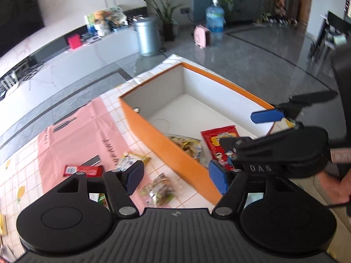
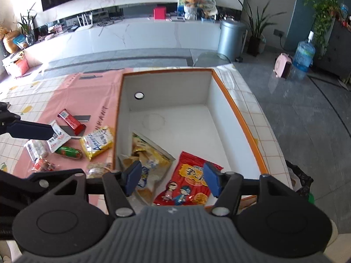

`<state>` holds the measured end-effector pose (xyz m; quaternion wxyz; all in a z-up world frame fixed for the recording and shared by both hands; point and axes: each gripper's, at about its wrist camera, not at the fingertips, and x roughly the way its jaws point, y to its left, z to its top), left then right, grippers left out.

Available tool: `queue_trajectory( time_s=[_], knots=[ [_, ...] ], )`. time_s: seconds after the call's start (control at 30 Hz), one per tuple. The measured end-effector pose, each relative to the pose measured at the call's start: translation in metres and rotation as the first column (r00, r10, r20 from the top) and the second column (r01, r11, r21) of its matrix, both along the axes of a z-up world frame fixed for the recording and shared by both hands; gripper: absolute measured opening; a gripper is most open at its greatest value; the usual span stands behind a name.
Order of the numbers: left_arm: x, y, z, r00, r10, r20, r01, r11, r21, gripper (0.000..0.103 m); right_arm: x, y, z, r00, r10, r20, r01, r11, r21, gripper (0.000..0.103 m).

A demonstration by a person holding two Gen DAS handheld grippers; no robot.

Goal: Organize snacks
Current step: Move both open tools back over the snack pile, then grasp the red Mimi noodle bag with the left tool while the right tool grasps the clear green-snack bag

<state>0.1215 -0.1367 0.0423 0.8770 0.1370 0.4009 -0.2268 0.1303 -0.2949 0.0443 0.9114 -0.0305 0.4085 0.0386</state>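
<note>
Box (image 2: 239, 114), orange outside and white inside, is your biggest landmark; in the right wrist view it fills the centre, on the tiled tablecloth (image 2: 245, 92) with the pink mat (image 2: 87, 92) at its nine o'clock. Two snacks already lie on its floor: the red packet (image 2: 186, 182) at six o'clock and the yellow chip bag (image 2: 149, 153) just beside it at seven. Loose snacks wait on the mat at nine o'clock: a yellow pouch (image 2: 97, 141), a red bar (image 2: 71, 120), a green sausage (image 2: 68, 152), smaller wrapped sweets.

Your right gripper (image 2: 173, 178) hangs over the box, jaws spread, nothing between them. Your left gripper (image 1: 177, 174) is likewise wide and empty, straddling the box wall.

Risks, as I judge them: the two grippers sit close, so crossing paths could knock them together; a low left sweep could catch the wall and shove the box; slick wrappers may slip from a shallow pinch.
</note>
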Motion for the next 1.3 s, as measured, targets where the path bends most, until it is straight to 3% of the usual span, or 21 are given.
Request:
queue_trajectory(
  time_s=[0.17,0.27,0.5,0.7,0.9,1.0,1.1,1.17,1.3],
  knots=[
    [-0.022,0.046,0.004,0.993,0.105,0.062,-0.103,0.994,-0.036,0.081,-0.033,0.035,0.002,0.995,0.009,0.101,-0.02,0.994,0.105,0.062],
    [-0.034,0.082,0.001,0.983,0.176,0.058,-0.17,0.981,-0.097,0.082,-0.049,0.056,0.001,0.99,-0.006,0.142,-0.015,0.989,0.146,0.062],
    [-0.052,0.154,-0.02,0.943,0.333,0.016,-0.323,0.925,-0.201,0.081,-0.076,0.097,-0.013,0.984,-0.008,0.178,-0.023,0.985,0.169,0.062],
    [-0.073,0.198,-0.045,0.911,0.411,-0.023,-0.402,0.878,-0.261,0.082,-0.086,0.122,-0.042,0.989,-0.021,0.148,-0.012,0.975,0.221,0.062],
    [-0.077,0.207,-0.074,0.915,0.391,-0.097,-0.4,0.856,-0.327,0.081,-0.084,0.143,-0.075,0.995,-0.001,0.097,-0.012,0.991,0.131,0.061],
    [-0.074,0.202,-0.086,0.91,0.383,-0.158,-0.414,0.828,-0.377,0.081,-0.078,0.146,-0.085,0.996,0.007,0.086,-0.012,0.998,0.062,0.05],
    [-0.069,0.191,-0.1,0.898,0.376,-0.229,-0.438,0.809,-0.392,0.081,-0.073,0.141,-0.093,0.997,-0.007,0.074,0.006,1.0,0.014,0.048],
    [-0.066,0.183,-0.111,0.88,0.38,-0.284,-0.468,0.794,-0.388,0.081,-0.069,0.136,-0.098,0.998,-0.017,0.065,0.016,1.0,0.009,0.048],
    [-0.058,0.179,-0.124,0.826,0.396,-0.401,-0.549,0.728,-0.411,0.079,-0.058,0.134,-0.104,0.997,-0.005,0.072,0.008,0.999,-0.042,0.048]
  ],
)
